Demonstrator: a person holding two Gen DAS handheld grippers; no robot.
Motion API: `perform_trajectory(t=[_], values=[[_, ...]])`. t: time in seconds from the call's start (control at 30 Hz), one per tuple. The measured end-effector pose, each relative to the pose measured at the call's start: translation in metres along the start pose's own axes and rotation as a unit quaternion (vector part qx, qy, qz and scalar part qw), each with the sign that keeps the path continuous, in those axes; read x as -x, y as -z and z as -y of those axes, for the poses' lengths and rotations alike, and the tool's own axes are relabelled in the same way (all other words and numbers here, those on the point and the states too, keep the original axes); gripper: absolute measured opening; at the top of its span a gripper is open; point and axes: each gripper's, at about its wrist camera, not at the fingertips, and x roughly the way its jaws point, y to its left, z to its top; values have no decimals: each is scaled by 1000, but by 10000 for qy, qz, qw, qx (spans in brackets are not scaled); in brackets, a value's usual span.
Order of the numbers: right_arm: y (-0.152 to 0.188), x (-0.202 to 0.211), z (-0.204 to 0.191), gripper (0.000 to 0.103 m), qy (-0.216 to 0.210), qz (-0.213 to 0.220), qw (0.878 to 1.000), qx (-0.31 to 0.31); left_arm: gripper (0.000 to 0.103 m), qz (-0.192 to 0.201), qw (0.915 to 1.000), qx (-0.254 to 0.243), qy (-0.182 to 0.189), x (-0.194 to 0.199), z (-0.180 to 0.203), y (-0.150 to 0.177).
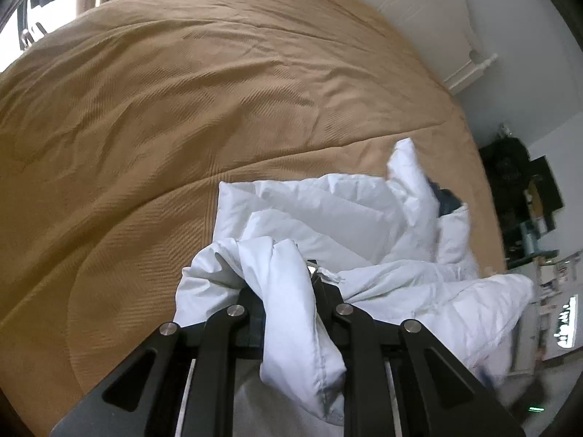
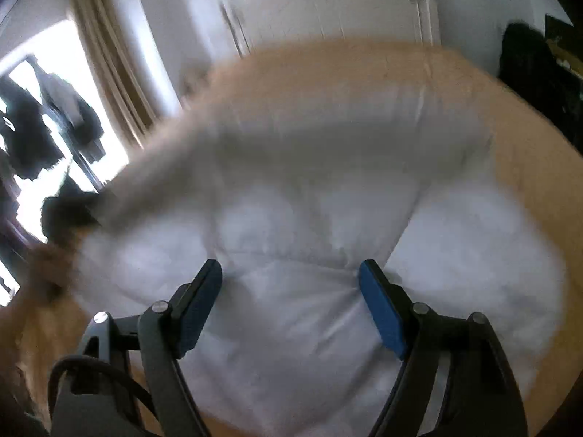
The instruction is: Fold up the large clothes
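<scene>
White puffer jacket (image 1: 328, 218) lies bunched on the tan bedspread (image 1: 145, 127), near its lower right edge. Left gripper (image 1: 288, 291) fingers pinch a fold of the jacket's fabric, which drapes back between them. Right gripper (image 2: 291, 273) fingers spread wide just over the quilted fabric; right wrist view blurred.
</scene>
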Motion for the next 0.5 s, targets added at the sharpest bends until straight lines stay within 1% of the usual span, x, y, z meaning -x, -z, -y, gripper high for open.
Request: perform_trajectory(t=[0.07,0.17,0.23,0.4,0.5], values=[[9,-15,3,78,115,19,9999,15,19,-94,9990,156,411,21,-5,-10],[9,-22,2,78,116,-6,9999,-37,20,-323,9963,254,752,50,-6,-21],[8,-25,-1,78,120,-68,9999,0,20,-391,9951,137,894,67,-1,-24],[-3,-42,-3,78,105,-130,9998,-50,23,-888,9913,211,947,84,1,-28],[-6,-46,-6,78,101,-140,9998,14,25,-1232,9849,509,1106,90,-9,-28]])
